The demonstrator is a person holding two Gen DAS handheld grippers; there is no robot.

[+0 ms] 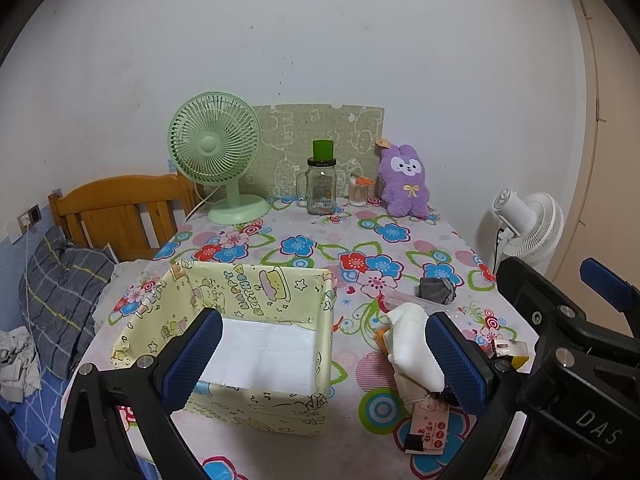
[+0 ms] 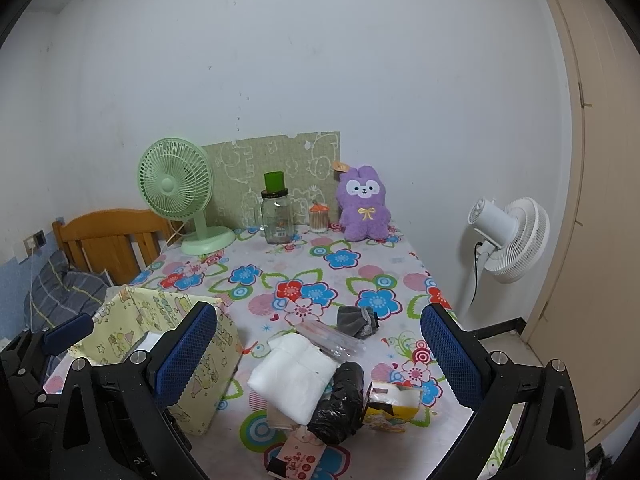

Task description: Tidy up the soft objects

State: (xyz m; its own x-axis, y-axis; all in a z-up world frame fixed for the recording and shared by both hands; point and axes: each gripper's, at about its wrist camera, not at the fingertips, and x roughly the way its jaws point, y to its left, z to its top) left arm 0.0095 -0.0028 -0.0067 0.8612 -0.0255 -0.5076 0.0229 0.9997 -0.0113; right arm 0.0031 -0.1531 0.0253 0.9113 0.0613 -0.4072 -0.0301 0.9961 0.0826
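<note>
Soft things lie heaped right of the box [image 2: 168, 344]: a white pad [image 2: 294, 376], a black bag roll [image 2: 340, 400], a grey cloth [image 2: 358, 320] farther back. They look light and squashy, so pinch the pad mid-fold. Your left gripper [image 1: 324, 360] and right gripper [image 2: 320, 360] both gape empty.

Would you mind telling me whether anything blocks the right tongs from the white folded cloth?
Nothing visible does: the right tongs hang open above the white folded cloth, with only the black bag roll touching its right side.
</note>
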